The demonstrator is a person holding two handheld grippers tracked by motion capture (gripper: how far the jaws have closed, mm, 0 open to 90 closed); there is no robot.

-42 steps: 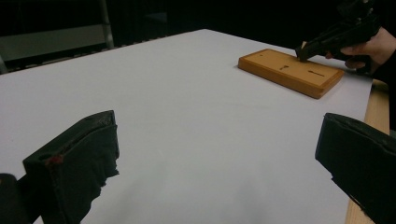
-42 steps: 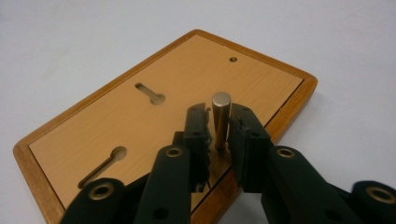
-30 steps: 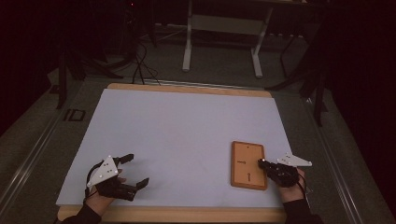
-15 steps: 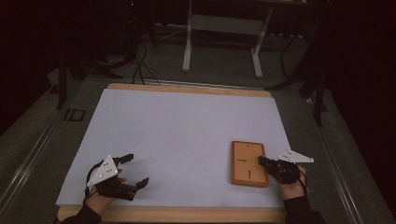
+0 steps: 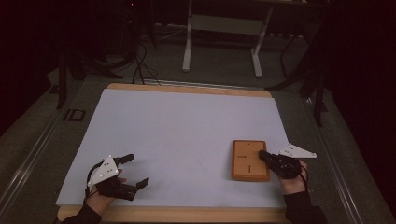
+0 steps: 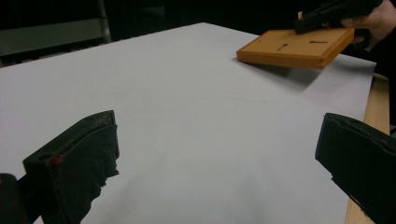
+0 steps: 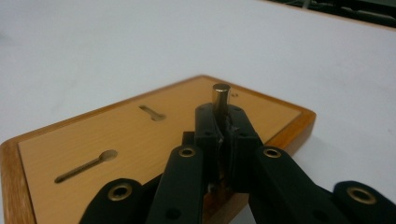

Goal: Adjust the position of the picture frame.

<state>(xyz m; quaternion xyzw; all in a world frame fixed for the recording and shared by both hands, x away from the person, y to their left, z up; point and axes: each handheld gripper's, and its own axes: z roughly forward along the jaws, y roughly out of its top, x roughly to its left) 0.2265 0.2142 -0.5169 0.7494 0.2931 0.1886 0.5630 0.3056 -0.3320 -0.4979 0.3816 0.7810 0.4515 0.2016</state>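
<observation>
While the right gripper (image 7: pixel 222 122) pinches a small metal pin (image 7: pixel 221 97) upright between closed jaws, it hovers over the near right part of the wooden board (image 7: pixel 140 140), beside its keyhole slots (image 7: pixel 87 165). Any tilt of the hand could make the pin slip or miss a slot. Far off, the left gripper (image 5: pixel 131 172) rests wide open on the white mat (image 5: pixel 187 126).

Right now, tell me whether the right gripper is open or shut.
Shut: the right gripper has its fingers clamped on a small metal pin above the wooden board.
</observation>
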